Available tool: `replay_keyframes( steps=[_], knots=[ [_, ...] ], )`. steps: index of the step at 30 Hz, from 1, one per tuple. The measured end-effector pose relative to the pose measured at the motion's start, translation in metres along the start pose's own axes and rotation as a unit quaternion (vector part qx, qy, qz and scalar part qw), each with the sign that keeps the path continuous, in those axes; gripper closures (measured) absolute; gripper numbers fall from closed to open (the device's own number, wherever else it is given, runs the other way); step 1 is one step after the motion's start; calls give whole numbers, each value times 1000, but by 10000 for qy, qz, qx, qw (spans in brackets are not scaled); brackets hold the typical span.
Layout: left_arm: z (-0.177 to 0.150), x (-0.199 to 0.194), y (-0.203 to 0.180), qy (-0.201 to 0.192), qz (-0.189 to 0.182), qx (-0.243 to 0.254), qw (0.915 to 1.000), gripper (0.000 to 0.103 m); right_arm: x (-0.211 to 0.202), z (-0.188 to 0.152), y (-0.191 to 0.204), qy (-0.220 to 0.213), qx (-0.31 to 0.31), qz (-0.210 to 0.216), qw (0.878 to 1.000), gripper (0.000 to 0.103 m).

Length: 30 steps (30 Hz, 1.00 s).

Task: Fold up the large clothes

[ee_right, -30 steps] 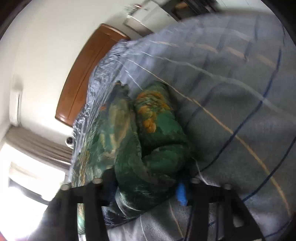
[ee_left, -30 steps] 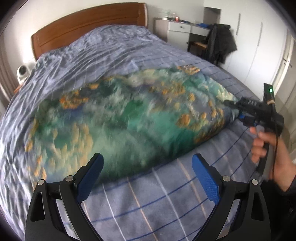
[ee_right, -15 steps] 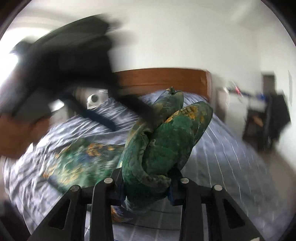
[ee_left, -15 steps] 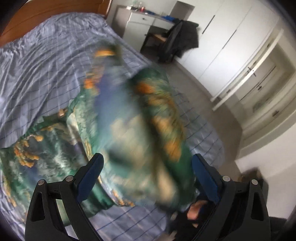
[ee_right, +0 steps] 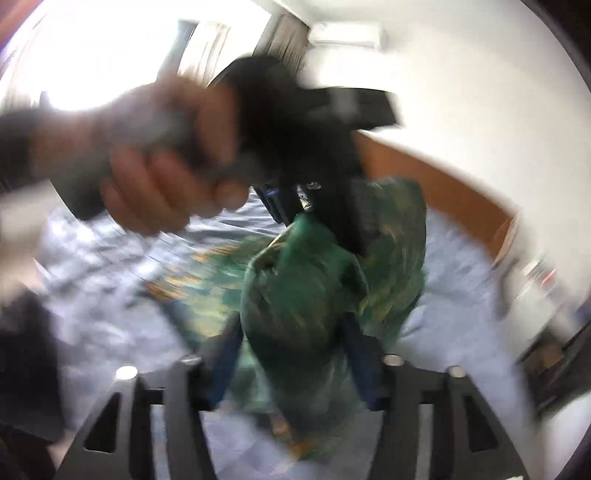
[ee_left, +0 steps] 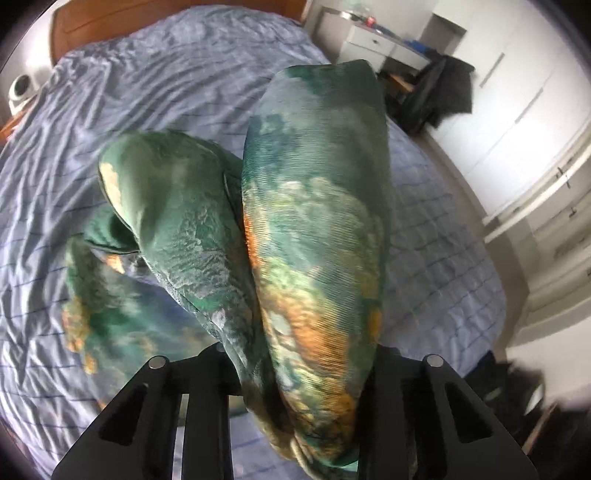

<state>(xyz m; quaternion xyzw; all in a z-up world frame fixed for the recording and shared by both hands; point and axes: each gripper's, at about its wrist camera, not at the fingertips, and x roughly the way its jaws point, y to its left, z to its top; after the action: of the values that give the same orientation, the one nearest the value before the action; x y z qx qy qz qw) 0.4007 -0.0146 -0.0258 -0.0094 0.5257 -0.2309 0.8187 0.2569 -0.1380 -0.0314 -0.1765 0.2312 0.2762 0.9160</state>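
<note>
Blue checked bedding covers the bed [ee_left: 192,74] under me, with a wooden headboard [ee_left: 110,22] at the far end. My green printed garment [ee_left: 317,229] is gathered in two thick bunches lifted above the bed, its lower part trailing on the sheet [ee_left: 110,325].

My left tool [ee_left: 295,373] has just been closing and is clamped on the bunched cloth; its pads are buried in the fabric. My right tool [ee_right: 291,354] has just been opening: the blue pads [ee_right: 225,358] stand apart with green cloth between them, and through the blur I judge they no longer press on it.

I take this as handing the corner from right to left. To do it well, I would keep the left grip firm, draw the right tool clear without dragging cloth, then find the opposite corner and lay the fold flat.
</note>
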Motion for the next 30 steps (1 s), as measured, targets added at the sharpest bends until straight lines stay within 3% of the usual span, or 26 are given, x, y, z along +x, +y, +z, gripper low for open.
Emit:
replay_keyframes(
  steps=[3, 6, 8, 9, 16, 20, 23, 30],
  knots=[
    [-4, -4, 47, -102, 26, -241, 9997, 74, -12, 9, -28, -12, 758, 543, 9956, 35],
    [-13, 0, 92, -94, 45, -568, 9983, 74, 1, 14, -60, 219, 1185, 494, 9915, 38],
    [-24, 1, 110, -93, 101, -728, 9973, 74, 27, 14, -77, 493, 1354, 429, 9886, 75],
    [-31, 4, 126, -101, 155, -855, 9962, 74, 36, 14, -81, 609, 1430, 451, 9868, 78],
    [-53, 16, 179, -196, 38, -1330, 9909, 68, 128, 2, -58, 1232, 1694, 937, 9733, 78],
    [-69, 49, 202, -2, 54, -1531, 9882, 62, 183, -30, -46, 1985, 2096, 1104, 9511, 82],
    [-76, 68, 215, -48, -132, -1751, 9845, 61, 194, -44, -47, 2049, 2269, 1069, 9461, 91],
    [-79, 50, 220, -155, -424, -1780, 9830, 55, 196, -24, -49, 2398, 2214, 1082, 9390, 88]
  ],
)
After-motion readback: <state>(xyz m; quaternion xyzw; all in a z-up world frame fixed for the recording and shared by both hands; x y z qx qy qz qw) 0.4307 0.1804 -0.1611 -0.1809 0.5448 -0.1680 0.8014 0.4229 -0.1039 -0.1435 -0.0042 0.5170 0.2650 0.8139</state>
